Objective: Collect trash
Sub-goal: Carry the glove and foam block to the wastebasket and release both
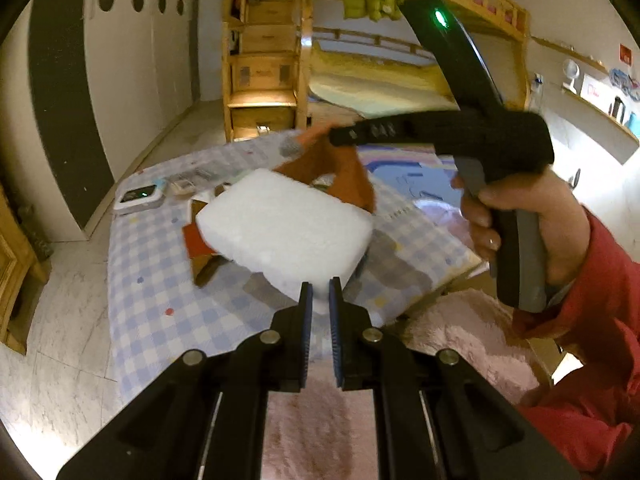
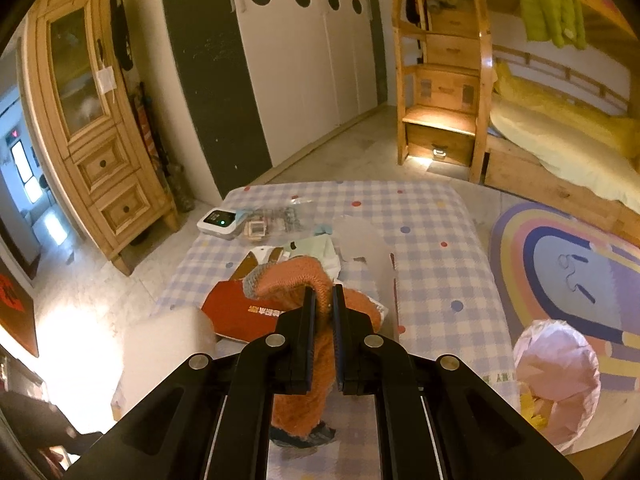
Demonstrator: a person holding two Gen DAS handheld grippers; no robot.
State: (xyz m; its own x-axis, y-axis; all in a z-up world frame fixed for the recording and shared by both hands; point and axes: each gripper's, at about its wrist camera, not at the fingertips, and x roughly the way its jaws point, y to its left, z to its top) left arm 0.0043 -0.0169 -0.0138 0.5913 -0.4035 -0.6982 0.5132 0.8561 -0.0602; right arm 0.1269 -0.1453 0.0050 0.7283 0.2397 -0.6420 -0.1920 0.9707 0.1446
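Observation:
My left gripper is shut on a corner of a white foam block and holds it above the checked table. My right gripper is shut on an orange knitted sock, lifted over the table; the sock hangs down between the jaws. The right gripper body and the sock also show in the left wrist view, behind the foam block. The foam block appears blurred at lower left in the right wrist view. A red card packet and paper scraps lie on the table.
A pink-lined trash bin stands on the floor right of the table. A white device with a green light and clear packets sit at the table's far left. A pink fluffy rug, wooden cabinet and bunk bed surround the table.

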